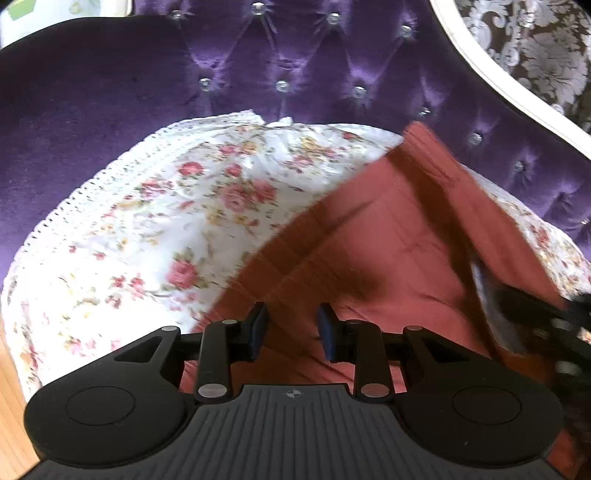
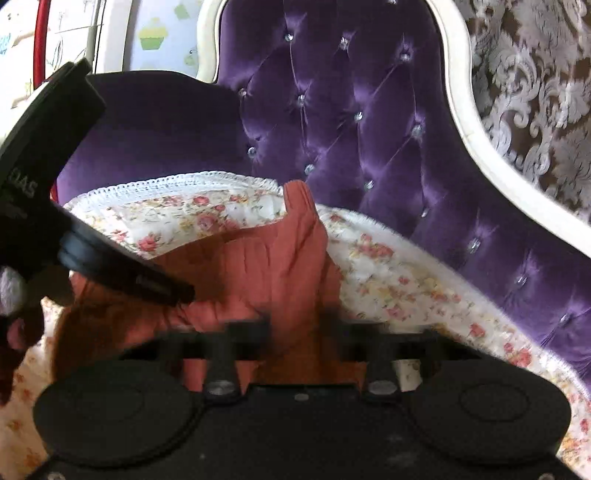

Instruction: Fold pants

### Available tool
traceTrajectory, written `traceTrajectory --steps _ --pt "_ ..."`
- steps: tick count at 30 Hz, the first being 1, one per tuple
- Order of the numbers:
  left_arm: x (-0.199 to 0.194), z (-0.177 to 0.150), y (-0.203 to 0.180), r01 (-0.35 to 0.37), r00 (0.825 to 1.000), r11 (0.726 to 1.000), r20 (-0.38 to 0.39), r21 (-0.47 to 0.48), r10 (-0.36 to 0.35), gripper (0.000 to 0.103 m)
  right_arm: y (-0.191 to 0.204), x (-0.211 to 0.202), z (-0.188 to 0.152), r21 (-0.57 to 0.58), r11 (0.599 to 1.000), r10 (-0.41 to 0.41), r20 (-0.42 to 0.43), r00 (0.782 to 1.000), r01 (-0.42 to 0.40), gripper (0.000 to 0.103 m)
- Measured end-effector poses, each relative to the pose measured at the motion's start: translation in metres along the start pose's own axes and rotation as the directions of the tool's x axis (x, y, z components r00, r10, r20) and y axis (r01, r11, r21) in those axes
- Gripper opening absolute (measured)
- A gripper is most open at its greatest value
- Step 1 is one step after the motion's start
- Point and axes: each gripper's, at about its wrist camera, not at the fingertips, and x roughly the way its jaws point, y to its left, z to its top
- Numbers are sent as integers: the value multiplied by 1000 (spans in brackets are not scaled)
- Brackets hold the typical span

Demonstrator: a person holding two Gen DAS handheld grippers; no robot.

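**Now: rust pants on the floral seat, both claws over the cloth**

Broadly, a purple tufted sofa (image 2: 332, 122) with crystal buttons and a white frame (image 2: 469, 122) fills both views, backed by brown-and-silver damask wallpaper (image 2: 535, 92). Only the right wrist view takes in the whole arch of the backrest and, at upper left, a pale panel printed with cupcakes (image 2: 155, 33). Only the left wrist view catches a strip of wooden floor (image 1: 11, 387) past the seat's left edge.

A white floral cover (image 1: 155, 221) with a lace border lies over the seat. On it rest the rust-red pants (image 1: 388, 240). From the left wrist they spread flat and wide, from the seat's near edge up to the rear edge at the backrest. From the right wrist they look bunched and creased, a ridge rising toward the rear edge.

The left gripper (image 1: 291, 328) hangs over the near part of the pants; its blue pads (image 1: 325, 332) stand apart with cloth seen below them, and whether they pinch any cloth cannot be told. The right gripper (image 2: 295, 332) is blurred in its own view; its jaws are clenched, with pants fabric between the fingers. Its black body also shows at the right edge of the left view.
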Motion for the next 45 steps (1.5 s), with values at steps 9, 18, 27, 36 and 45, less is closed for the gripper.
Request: traceTrajectory --steps 9,18,27,36,45 --pt "-9 6 83 -52 999 957 -3 -287 54 29 53 -87 -12 -24 968 249 129 960 -248 5" --pt "-71 -9 103 -164 979 957 80 -240 188 29 128 -49 -61 -154 947 278 -41 960 -281 10" --pt "-81 -42 2 30 995 998 94 56 -35 30 71 -104 -68 12 937 347 99 933 -349 37" --pt "-37 -71 -24 -55 998 974 41 218 47 30 -42 -136 -171 195 980 69 -174 982 -35 31" --pt "-38 -63 -38 -100 994 972 56 212 90 29 -82 -176 -163 218 972 89 -23 996 -82 35"
